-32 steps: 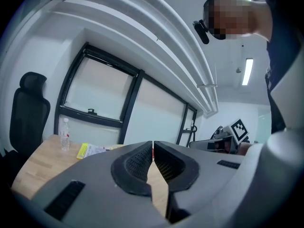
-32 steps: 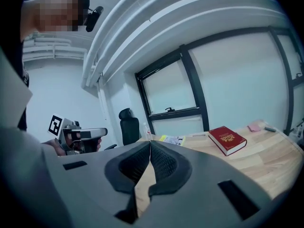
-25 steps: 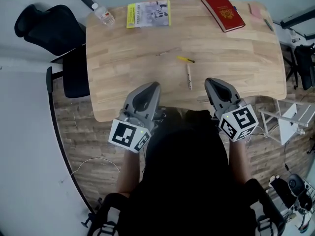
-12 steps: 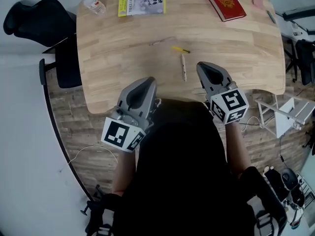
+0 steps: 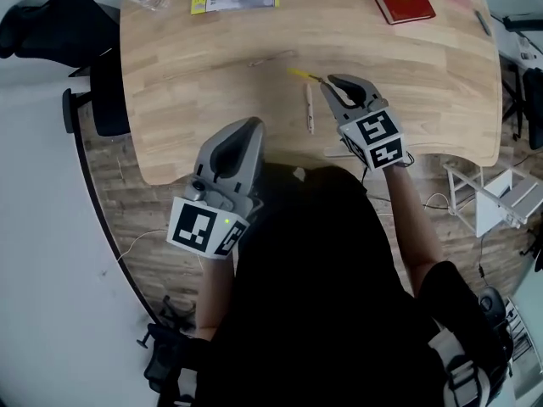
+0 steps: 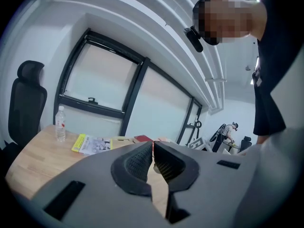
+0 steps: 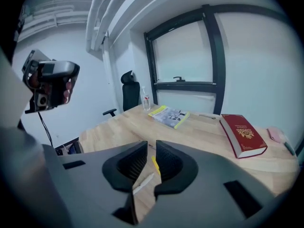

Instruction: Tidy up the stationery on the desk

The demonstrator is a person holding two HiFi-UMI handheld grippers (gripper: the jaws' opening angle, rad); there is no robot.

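Stationery (image 5: 310, 108) not yet gathered; lies loose mid-desk (image 5: 204, 83), yellow pen (image 5: 301, 75) and thin pencil (image 5: 273, 58) included; right gripper (image 5: 333, 81) just beside the yellow pen, jaws slightly parted, empty; left gripper (image 5: 249, 125) pressed together, empty, at the near edge.

Office, wooden desk (image 5: 212, 83), black swivel chair (image 5: 51, 24), big windows (image 7: 183, 53), books

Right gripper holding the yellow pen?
No: the right gripper has its jaws apart, and the yellow pen lies on the desk beyond them.
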